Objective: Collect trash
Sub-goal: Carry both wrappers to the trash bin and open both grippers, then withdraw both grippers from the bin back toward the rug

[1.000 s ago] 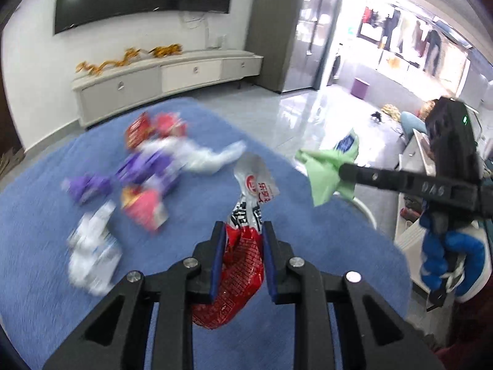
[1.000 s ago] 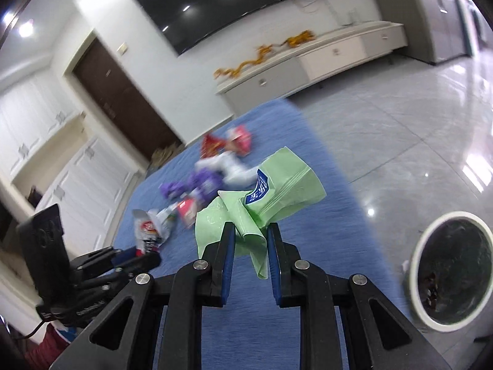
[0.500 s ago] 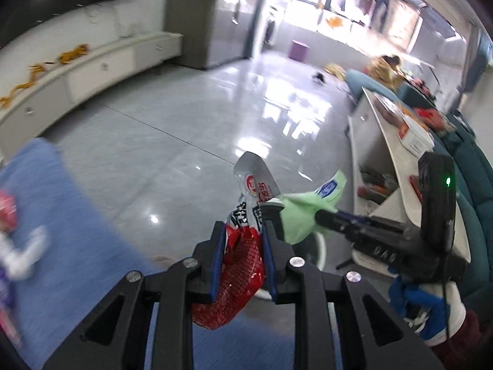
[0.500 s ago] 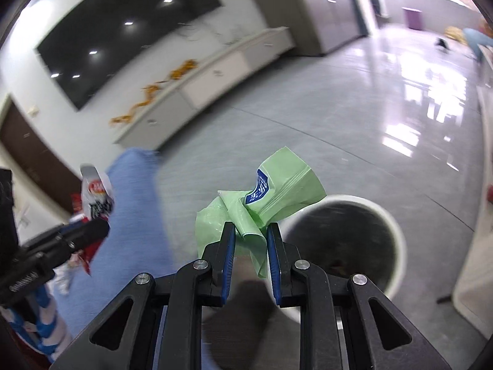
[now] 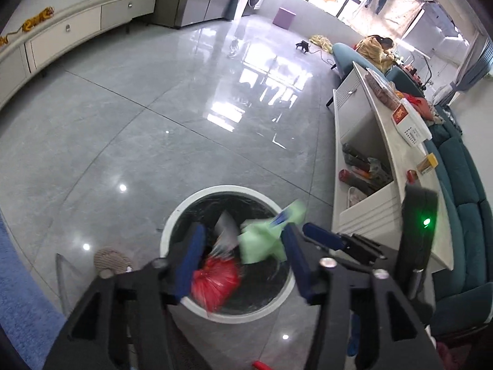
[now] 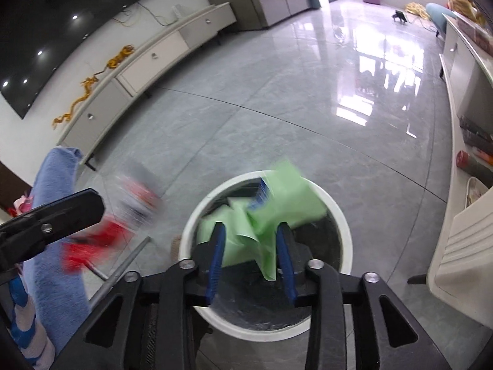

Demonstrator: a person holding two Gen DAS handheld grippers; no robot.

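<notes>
A white-rimmed bin (image 5: 172, 222) with a black liner stands on the grey floor, right below both grippers. My left gripper (image 5: 242, 231) points down over it, its jaws opening. A red wrapper (image 5: 215, 283) drops, blurred, between the pads, loose from them. My right gripper (image 6: 251, 226) also hangs over the bin (image 6: 342, 225), jaws opening. A crumpled green wrapper (image 6: 277, 203) sits loosely between its blue pads, blurred and slipping down. In the left wrist view the green wrapper (image 5: 262, 242) shows above the bin's mouth. The red wrapper (image 6: 98, 242) is a smear at the left of the right wrist view.
A blue cloth-covered surface (image 6: 52, 203) lies to the left with a metal leg (image 6: 123, 269) under it. A white open cabinet (image 5: 363, 141) and teal sofa (image 5: 462, 203) stand right of the bin. A long white console (image 6: 160, 58) runs along the far wall.
Both grippers swung from the blue surface to above the bin and tipped downward. Their jaws came apart, letting go of the red wrapper and the green wrapper.
</notes>
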